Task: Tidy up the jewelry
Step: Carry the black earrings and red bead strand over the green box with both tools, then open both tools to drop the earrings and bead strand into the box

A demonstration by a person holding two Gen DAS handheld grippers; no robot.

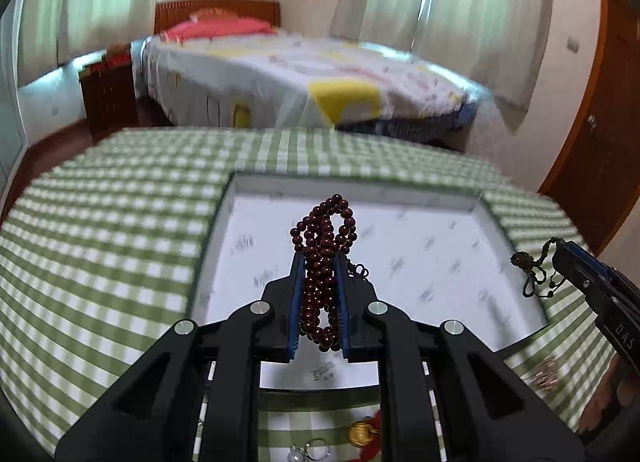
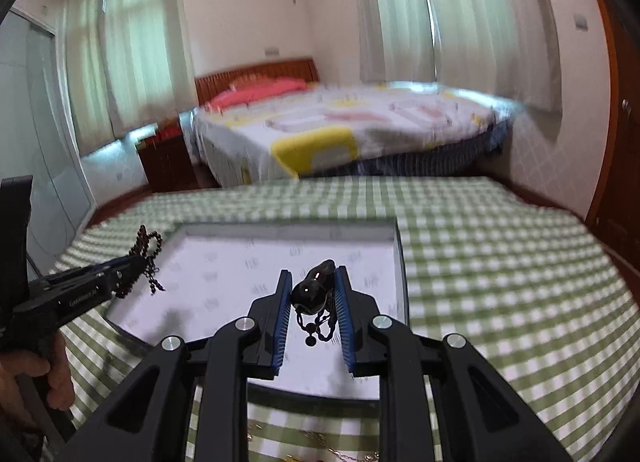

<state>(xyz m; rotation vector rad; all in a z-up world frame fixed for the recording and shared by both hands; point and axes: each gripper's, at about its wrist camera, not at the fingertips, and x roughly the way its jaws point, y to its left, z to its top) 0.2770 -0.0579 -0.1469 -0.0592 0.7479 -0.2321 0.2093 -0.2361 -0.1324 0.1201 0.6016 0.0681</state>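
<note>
Two grippers hang over a white tray [image 1: 404, 201] that sits on a table with a green checked cloth [image 1: 100, 229]. The left gripper [image 1: 319, 262] is clamped on a string of dark red beads [image 1: 326, 238]; the beads stick up past its tips and hang down between its blue pads [image 1: 297, 294]. The right gripper [image 2: 312, 278] is clamped on a shiny black pendant [image 2: 314, 288] with a black beaded cord [image 2: 316, 328] dangling under it. Both pieces are held above the tray. More small gold and silver jewelry [image 1: 360, 436] lies on the cloth near the tray's close edge.
</note>
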